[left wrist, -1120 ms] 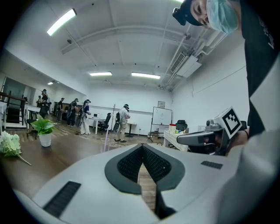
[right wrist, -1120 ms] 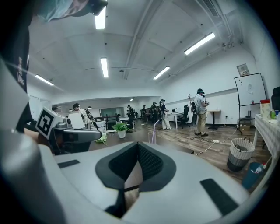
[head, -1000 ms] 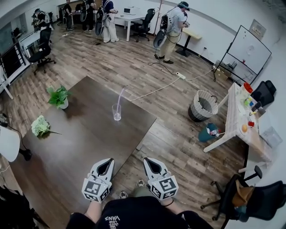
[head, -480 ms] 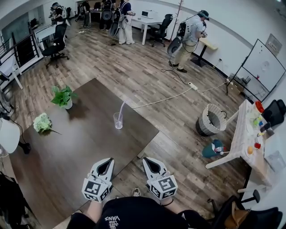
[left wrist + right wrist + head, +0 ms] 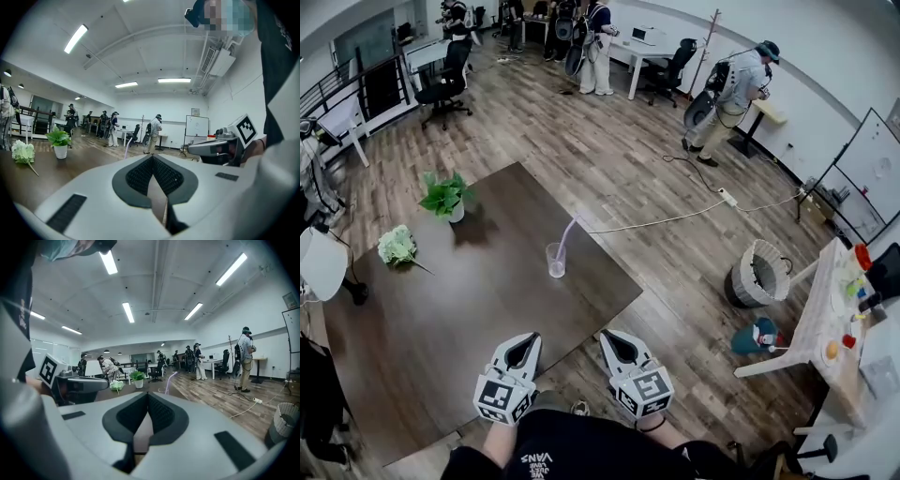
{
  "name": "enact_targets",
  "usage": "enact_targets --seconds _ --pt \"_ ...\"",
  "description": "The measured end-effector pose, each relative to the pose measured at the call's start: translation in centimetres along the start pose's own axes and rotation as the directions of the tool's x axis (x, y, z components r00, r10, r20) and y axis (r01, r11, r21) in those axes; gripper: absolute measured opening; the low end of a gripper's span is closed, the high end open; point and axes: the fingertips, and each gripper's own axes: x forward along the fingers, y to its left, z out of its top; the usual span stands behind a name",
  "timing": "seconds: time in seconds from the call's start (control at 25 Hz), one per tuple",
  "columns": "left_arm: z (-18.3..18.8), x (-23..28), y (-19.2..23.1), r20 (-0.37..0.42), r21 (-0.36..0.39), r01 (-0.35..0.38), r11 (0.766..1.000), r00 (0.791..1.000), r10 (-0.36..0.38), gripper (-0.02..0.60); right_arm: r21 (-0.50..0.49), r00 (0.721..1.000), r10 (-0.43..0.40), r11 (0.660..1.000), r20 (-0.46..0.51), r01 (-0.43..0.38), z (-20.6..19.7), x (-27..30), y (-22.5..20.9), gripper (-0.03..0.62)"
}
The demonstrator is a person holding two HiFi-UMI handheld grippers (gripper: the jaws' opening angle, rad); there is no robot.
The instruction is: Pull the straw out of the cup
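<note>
I'm holding grey L gripper point(image 5: 523, 341) & R gripper point(image 5: 611, 341) pressed together, empty, as purple straw point(image 5: 566, 234) in clear cup point(image 5: 555, 263) is sitting well apart.

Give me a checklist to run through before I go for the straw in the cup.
1. Straw in cup: ok, it leans out over the rim.
2. Cup upright on the table: ok.
3. Left tongs empty: ok, shut on nothing.
4. Right tongs empty: ok, shut on nothing.
5. Tongs open for a grasp: not ok, both are shut.
6. Way to the cup: ok, the plant and flowers sit well to its left.
</note>
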Motion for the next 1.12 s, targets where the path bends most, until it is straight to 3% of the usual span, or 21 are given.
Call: enact_targets --seconds 0.76,1.12 --pt "1.7 3.8 8.1 0.0 -0.015 0.033 0.999 0.999 -0.033 0.011 0.0 1.0 -0.013 1.0 -0.008 0.013 2.4 9.6 -0.4 0.017" --pt "1.4 4.8 10.0 0.011 -0.037 0.04 0.999 0.999 -0.04 0.012 -0.001 1.0 -0.007 1.0 -0.022 0.007 2.3 12.1 -0.5 0.017"
